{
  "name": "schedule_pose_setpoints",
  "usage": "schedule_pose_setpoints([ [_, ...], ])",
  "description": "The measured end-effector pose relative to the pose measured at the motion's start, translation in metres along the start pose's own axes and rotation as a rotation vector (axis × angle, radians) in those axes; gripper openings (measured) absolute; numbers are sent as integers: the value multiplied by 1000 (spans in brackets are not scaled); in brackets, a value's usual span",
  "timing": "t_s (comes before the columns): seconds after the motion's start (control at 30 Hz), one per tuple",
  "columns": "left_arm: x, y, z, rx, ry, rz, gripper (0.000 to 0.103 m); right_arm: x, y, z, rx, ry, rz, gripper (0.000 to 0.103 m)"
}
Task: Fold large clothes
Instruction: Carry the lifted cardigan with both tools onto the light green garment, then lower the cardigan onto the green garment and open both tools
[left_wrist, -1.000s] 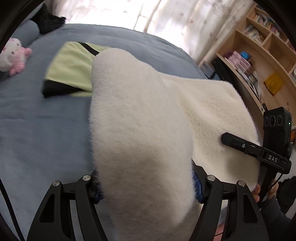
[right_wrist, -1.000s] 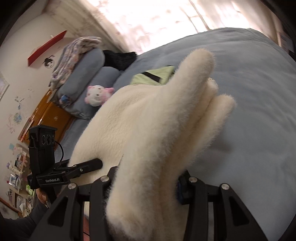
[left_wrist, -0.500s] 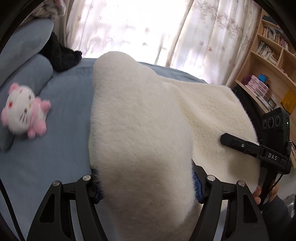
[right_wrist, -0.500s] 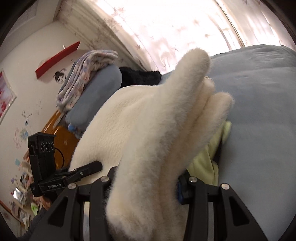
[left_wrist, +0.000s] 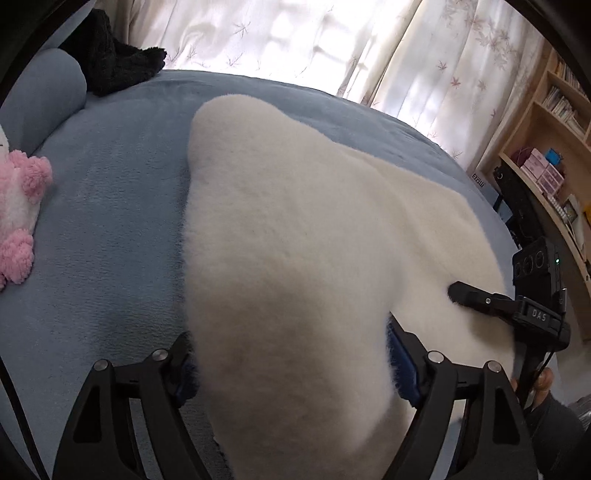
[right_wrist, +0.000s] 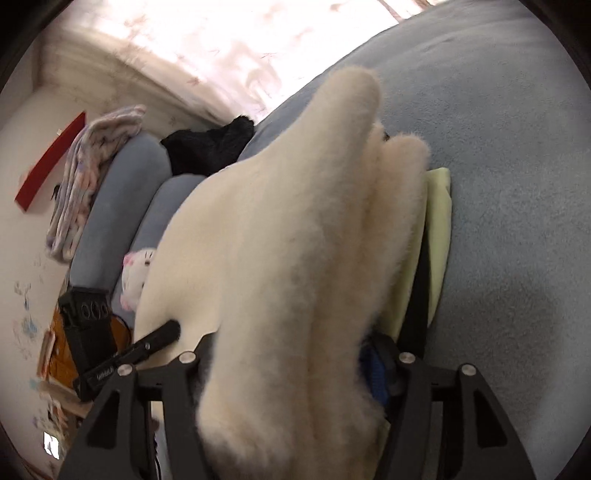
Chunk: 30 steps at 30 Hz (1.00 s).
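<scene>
The cream fleece garment (left_wrist: 295, 266) filled the middle of the left wrist frame, thick and plush, a rounded lobe bulging toward the top and a flatter, nubbier sheet spreading to the right. It was off the blue bed (left_wrist: 103, 229), pinched at both ends. The left gripper (left_wrist: 291, 365) was clamped on a fat bunch of the fleece at the bottom centre, its black fingers (left_wrist: 424, 362) pressed into the pile. In the right wrist view the right gripper (right_wrist: 291, 369) squeezed several stacked folds of the same fleece (right_wrist: 295, 258), ridged like fingers pointing up toward the top centre. A pale green garment with a black stripe (right_wrist: 436, 236) lay just under those folds, right of centre. Out at the left edge of the left wrist frame sat a pink and white plush toy (left_wrist: 18, 218); a black fuzzy bundle (left_wrist: 118, 62) lay at upper left, sheer leaf-print curtains (left_wrist: 332, 44) hung across the top, and wooden shelves (left_wrist: 554, 147) stood at the right.
</scene>
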<state>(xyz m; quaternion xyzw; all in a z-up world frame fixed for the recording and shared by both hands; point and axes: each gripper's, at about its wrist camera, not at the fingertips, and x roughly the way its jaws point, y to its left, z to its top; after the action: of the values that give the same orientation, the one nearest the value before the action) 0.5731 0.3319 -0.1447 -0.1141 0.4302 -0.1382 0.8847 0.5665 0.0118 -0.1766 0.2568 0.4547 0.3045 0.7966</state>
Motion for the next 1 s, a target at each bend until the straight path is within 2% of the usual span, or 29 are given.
schedule_pose_setpoints([
  [0.17,-19,-10,1,24,-8,68,82,-24,22,2,-95,41,-101,61],
  [0.23,-42,-19,5,53,-74,128,81,-44,35,1,-148,12,-160,61],
  [0.33,-73,-27,15,40,-151,161,78,-72,53,0,-218,-72,-225,61],
  [0.4,-86,-39,19,37,-177,182,68,-84,65,2,-264,-125,-261,61],
  [0.43,-86,-44,22,41,-175,201,54,-84,73,3,-283,-143,-271,60],
  [0.47,-86,-47,23,46,-170,209,38,-82,80,6,-297,-157,-280,56],
  [0.5,-80,-51,25,52,-155,231,31,-78,85,8,-306,-160,-277,52],
  [0.53,-72,-54,27,56,-139,251,19,-71,91,10,-313,-156,-271,44],
  [0.57,-66,-54,28,54,-131,254,15,-63,94,11,-313,-148,-268,38],
  [0.63,-44,-54,30,48,-105,274,15,-48,94,11,-303,-130,-278,34],
  [0.67,-37,-51,29,52,-99,300,15,-38,92,10,-303,-128,-313,31],
  [0.7,-33,-51,24,72,-119,327,15,-31,89,9,-306,-129,-353,25],
  [0.77,-30,-49,18,103,-130,353,17,-25,73,6,-313,-134,-422,0],
  [0.8,-28,-46,16,108,-127,354,17,-25,65,5,-311,-132,-436,0],
  [0.87,-26,-43,13,105,-118,353,17,-28,54,4,-301,-119,-397,0],
  [1.0,-25,-48,11,112,-126,388,17,-36,60,0,-307,-118,-403,0],
])
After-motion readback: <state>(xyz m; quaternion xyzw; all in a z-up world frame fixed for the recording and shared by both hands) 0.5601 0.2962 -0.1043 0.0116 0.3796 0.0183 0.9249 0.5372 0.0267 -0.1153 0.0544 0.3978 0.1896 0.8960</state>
